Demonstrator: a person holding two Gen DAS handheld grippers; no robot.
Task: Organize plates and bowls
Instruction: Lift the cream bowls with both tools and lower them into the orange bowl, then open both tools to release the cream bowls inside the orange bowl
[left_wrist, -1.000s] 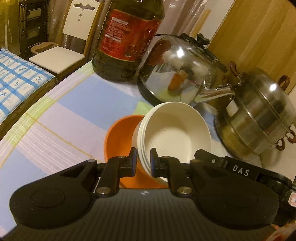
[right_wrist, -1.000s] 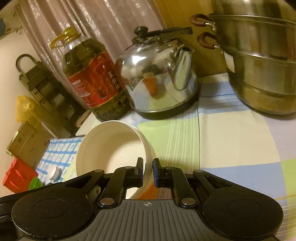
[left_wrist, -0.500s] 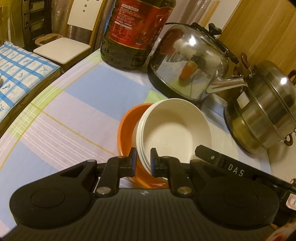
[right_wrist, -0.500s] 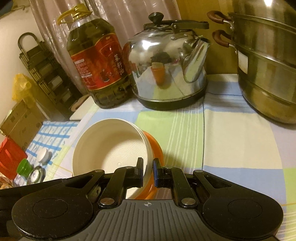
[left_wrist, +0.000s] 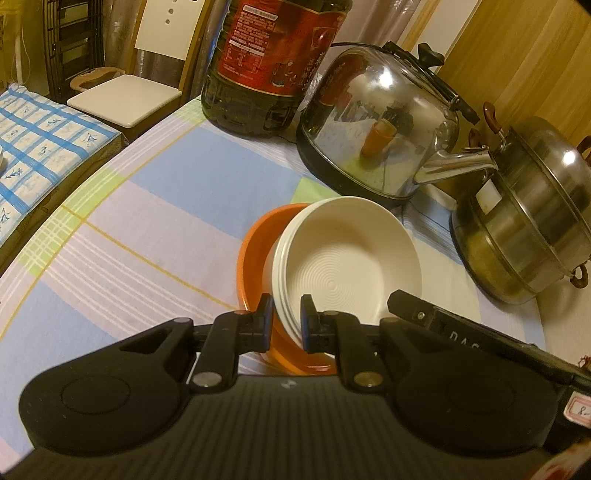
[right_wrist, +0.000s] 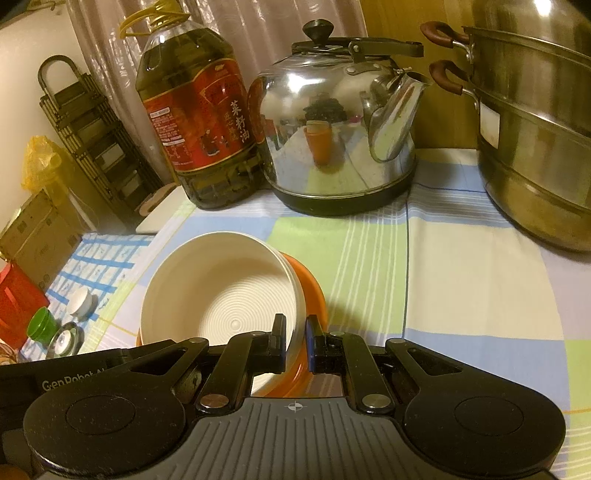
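A white bowl (left_wrist: 347, 266) with a ringed bottom rests tilted inside an orange bowl (left_wrist: 255, 251) on the checked tablecloth. My left gripper (left_wrist: 287, 321) is shut on the white bowl's near left rim, one pad inside and one outside. In the right wrist view the same white bowl (right_wrist: 221, 291) leans left in the orange bowl (right_wrist: 312, 291). My right gripper (right_wrist: 295, 336) is shut on its right rim. Each gripper's black body shows at the edge of the other's view.
At the back of the table stand a large oil bottle (right_wrist: 195, 122), a shiny steel kettle (right_wrist: 332, 122) and a stacked steel steamer pot (right_wrist: 535, 140). A white chair (left_wrist: 129, 96) and a blue-checked table (left_wrist: 40, 140) with small jars (right_wrist: 62, 332) lie to the left.
The white bowl has come down and settled deeper into the orange bowl, which now shows around it. Both grippers have kept their hold on its rim.
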